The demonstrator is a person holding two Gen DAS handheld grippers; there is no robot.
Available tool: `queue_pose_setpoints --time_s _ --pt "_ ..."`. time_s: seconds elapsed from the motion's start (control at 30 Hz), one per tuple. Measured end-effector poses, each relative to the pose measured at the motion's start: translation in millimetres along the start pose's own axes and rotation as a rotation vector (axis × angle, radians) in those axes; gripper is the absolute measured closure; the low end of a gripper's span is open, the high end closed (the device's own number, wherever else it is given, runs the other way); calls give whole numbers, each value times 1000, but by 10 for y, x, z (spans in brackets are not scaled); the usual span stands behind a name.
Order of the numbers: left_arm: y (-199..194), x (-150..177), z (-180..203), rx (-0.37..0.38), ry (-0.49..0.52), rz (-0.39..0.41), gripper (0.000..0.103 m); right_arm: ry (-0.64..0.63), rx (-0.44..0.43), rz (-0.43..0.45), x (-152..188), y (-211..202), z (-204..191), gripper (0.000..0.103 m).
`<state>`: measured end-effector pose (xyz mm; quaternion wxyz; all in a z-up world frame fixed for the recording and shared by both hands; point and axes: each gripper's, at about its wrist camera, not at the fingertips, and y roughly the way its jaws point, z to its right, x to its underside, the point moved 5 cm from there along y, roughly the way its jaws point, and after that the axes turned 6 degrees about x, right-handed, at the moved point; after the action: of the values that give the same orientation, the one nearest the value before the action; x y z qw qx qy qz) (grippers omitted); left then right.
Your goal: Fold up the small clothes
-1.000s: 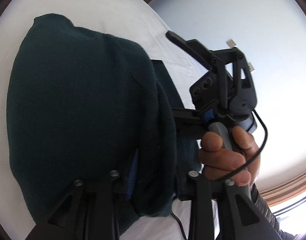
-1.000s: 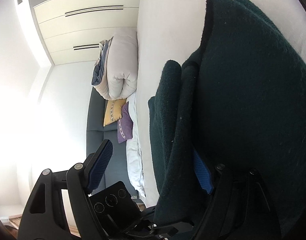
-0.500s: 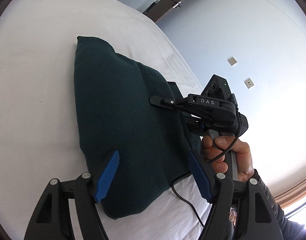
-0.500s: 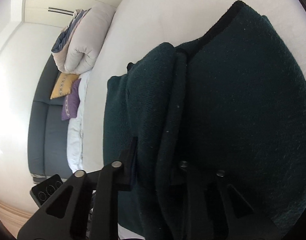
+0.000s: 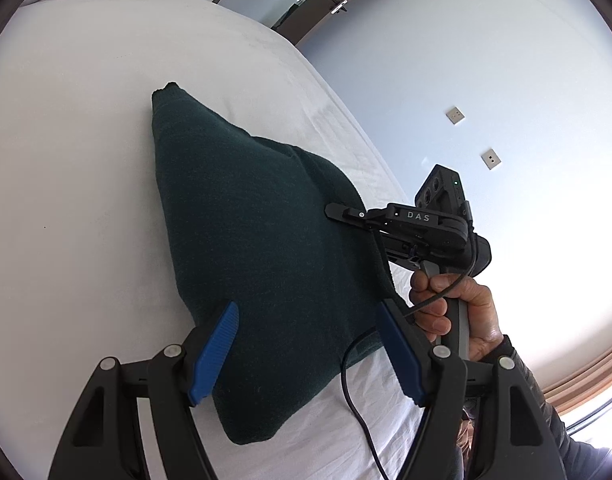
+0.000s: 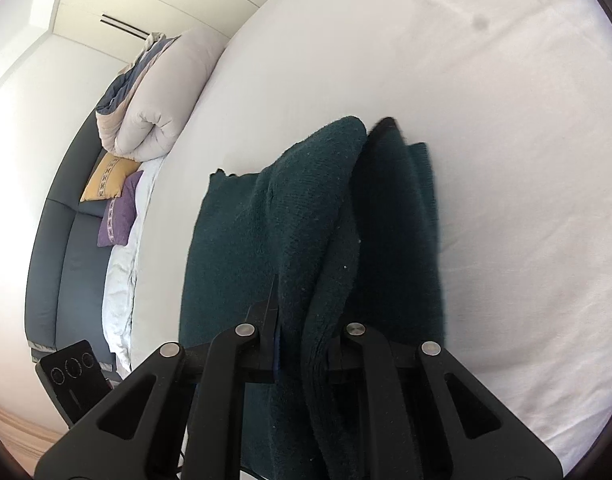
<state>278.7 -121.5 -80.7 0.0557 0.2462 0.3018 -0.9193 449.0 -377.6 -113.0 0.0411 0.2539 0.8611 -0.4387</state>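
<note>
Since a second ago we have let the sweater (image 5: 265, 264) go from our left gripper (image 5: 306, 352) and drawn that gripper back, while our right gripper (image 6: 301, 344), then gaping with cloth against one pad only, has clamped a thick fold. Now our left fingers (image 5: 215, 354) stand wide apart and hold nothing; the folded dark green sweater lies on the white bed (image 5: 73, 200) just ahead of and between their tips. Our right jaws are pinched almost together on a bunched edge of the sweater, which runs forward from the fingertips, partly lifted off the bed. In the left view our right hand (image 5: 458, 312) grips the handle, beside the right finger.
</note>
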Motion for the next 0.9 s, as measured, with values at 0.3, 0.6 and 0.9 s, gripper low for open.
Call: queue_pose_setpoints --time_s 0.3,0.6,0.9 --pt "143 -27 149 -34 30 -15 30 50 -41 9 -138 188 504 92" --pt "47 103 198 -108 116 35 32 61 -72 26 310 -262 594 62" --pt "298 487 256 -256 275 -52 65 -15 77 21 999 -505 633 88"
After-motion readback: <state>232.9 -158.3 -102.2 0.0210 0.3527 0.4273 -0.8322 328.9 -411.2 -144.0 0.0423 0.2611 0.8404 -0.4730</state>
